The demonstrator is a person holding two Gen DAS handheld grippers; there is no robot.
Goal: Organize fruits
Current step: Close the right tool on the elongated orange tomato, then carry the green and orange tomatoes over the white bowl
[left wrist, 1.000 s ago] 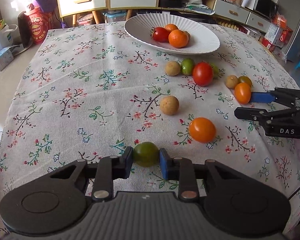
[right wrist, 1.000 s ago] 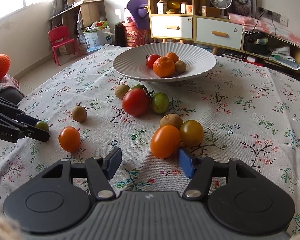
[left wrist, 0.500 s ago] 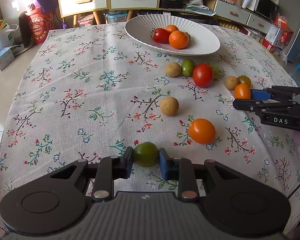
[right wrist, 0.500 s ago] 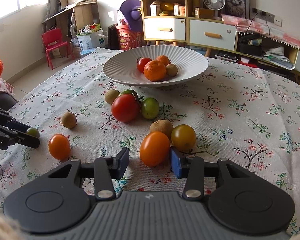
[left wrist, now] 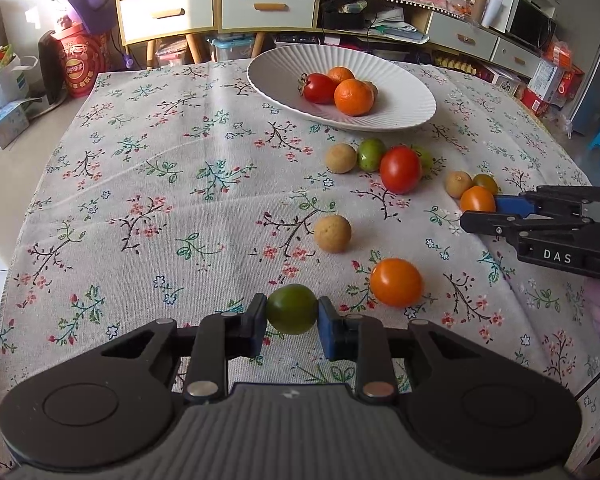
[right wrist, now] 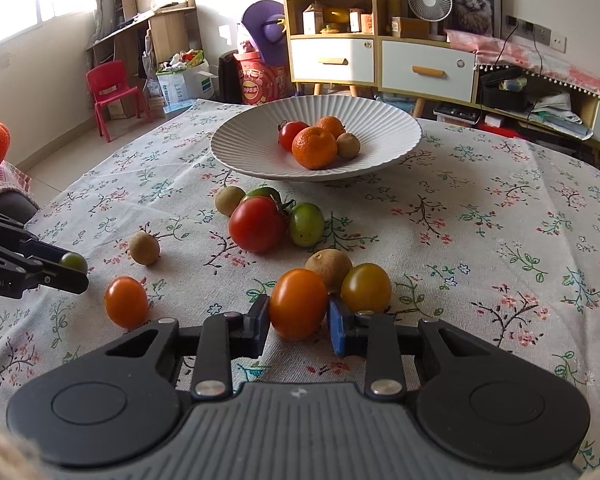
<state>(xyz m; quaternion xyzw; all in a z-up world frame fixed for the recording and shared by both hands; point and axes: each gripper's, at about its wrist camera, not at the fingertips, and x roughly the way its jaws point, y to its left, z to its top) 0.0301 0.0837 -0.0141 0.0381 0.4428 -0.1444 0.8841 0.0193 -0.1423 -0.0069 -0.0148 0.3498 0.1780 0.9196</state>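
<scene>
— Clenched, both sets of jaws: left gripper [left wrist: 292, 322] grasping a small round dark-green tomato [left wrist: 292, 309], right gripper [right wrist: 298, 326] grasping an oval orange tomato [right wrist: 298, 303], pads tight on either side.

— Resting on the desk or lifted?

— Hard to say from either view. Low over the floral tablecloth [left wrist: 160, 184], at any rate.

— Room to move?

— Plenty on the left half of the cloth, bare right out to its edge. Tighter by the right gripper: a tan round longan [right wrist: 329, 269] and a yellow-green tomato [right wrist: 366, 287] just behind the held orange one, touching or nearly so.

— And toward the white ribbed ceramic bowl [right wrist: 256, 148]?

— A cluster between: a large red tomato [right wrist: 257, 223], a green tomato [right wrist: 307, 224] beside it, another longan [right wrist: 229, 200]. A second orange tomato [left wrist: 396, 282] and a lone longan [left wrist: 333, 233] well apart in the open.

— Inside the bowl?

— A red tomato [right wrist: 293, 134], two mandarins [right wrist: 314, 147], a longan [right wrist: 348, 145], half hidden from the left view.

— Anything cut off?

— Near desk edge hidden under both gripper bodies.
</scene>
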